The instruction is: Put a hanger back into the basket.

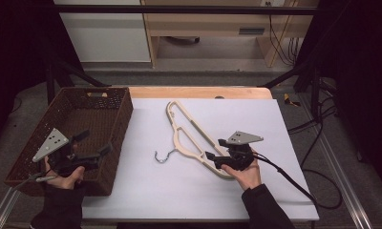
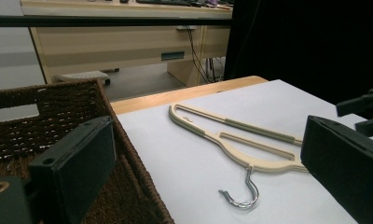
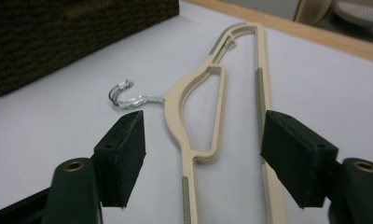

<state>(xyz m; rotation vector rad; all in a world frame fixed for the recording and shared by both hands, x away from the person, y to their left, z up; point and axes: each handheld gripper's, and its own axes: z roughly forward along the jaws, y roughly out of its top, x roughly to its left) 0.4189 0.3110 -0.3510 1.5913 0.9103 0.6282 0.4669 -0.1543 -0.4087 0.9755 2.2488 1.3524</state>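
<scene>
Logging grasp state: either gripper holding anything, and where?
Nothing held. Right gripper open astride the hanger; left gripper open over the wicker basket.

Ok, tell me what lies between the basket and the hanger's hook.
Only bare white table cover separates the basket from the hanger's hook, as the high view shows.

Room behind the table: dim, grey-floored work area.
Light wooden desk (image 1: 213, 24), white cabinet (image 1: 103, 33), black cables (image 1: 282, 43), dark curtains (image 1: 361, 71), black frame bar (image 1: 179, 9) overhead.
</scene>
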